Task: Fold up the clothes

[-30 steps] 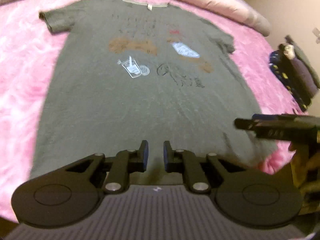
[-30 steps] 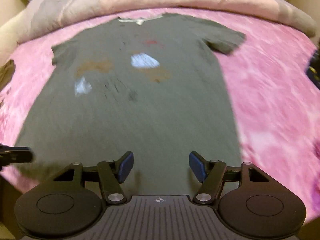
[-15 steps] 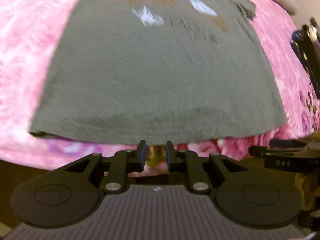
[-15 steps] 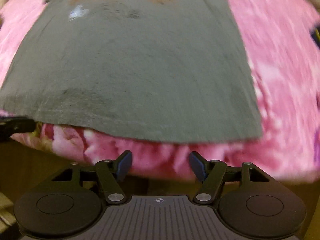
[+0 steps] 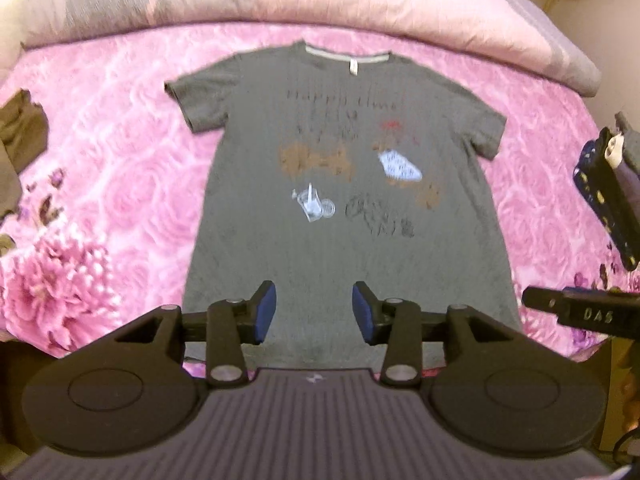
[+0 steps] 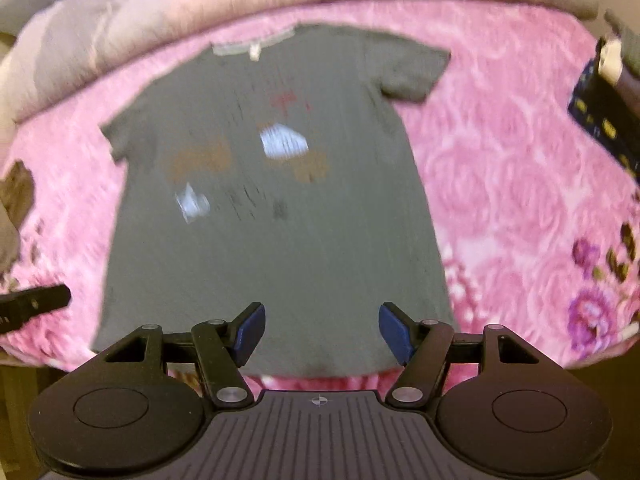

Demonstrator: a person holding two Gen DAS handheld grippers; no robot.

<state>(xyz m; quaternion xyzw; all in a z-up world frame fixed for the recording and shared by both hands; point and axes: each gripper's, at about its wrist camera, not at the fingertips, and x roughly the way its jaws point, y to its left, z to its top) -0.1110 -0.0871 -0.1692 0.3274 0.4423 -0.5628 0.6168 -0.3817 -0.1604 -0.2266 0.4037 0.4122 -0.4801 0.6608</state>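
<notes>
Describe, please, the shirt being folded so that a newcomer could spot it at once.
Start from the pink floral bedspread below the pale rolled quilt. In its middle lies the grey T-shirt, spread flat, collar toward the quilt. Unlike the crumpled brown garment at the left edge, it bears printed pictures and lettering.

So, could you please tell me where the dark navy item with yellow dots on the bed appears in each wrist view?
Left wrist view: the navy dotted item lies at the right edge, right of the T-shirt, at mid height.
Right wrist view: it sits at the upper right edge, beyond the shirt's sleeve.
Shared landmark: the pale patch in the shirt's print.
</notes>
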